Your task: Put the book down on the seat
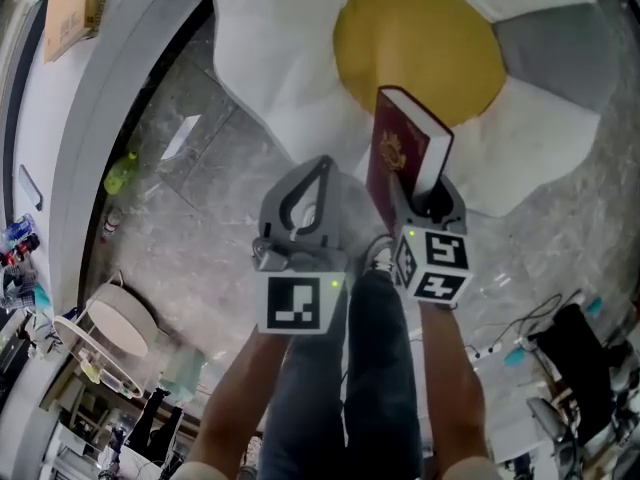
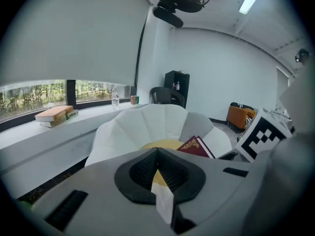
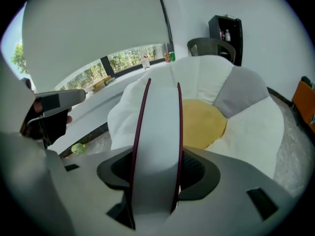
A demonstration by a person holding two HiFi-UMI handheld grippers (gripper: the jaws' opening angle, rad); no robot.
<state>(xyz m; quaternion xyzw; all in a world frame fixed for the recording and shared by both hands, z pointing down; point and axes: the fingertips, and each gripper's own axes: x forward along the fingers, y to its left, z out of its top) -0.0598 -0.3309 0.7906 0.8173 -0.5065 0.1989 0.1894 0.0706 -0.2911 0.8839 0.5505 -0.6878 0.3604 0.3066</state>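
Observation:
A maroon book [image 1: 400, 153] with a gold crest stands upright, spine side up, with my right gripper [image 1: 425, 203] shut on its lower edge. It hangs over the near edge of the flower-shaped seat [image 1: 280, 58], which has white petals, one grey petal and a yellow centre. In the right gripper view the book's white page edge [image 3: 157, 132] fills the gap between the jaws of the right gripper [image 3: 156, 181], and the seat [image 3: 246, 127] lies ahead. My left gripper [image 1: 318, 168] is shut and empty, just left of the book. From the left gripper [image 2: 157, 154] I see the book [image 2: 194, 147] before the seat [image 2: 147, 119].
The person's jeans-clad legs [image 1: 375, 368] stand on the marble floor below the grippers. A grey windowsill holds stacked books [image 2: 54, 114]. A green bottle [image 1: 122, 173] lies on the floor at left, near a round white stool [image 1: 118, 326]. Cables [image 1: 520, 338] lie at right.

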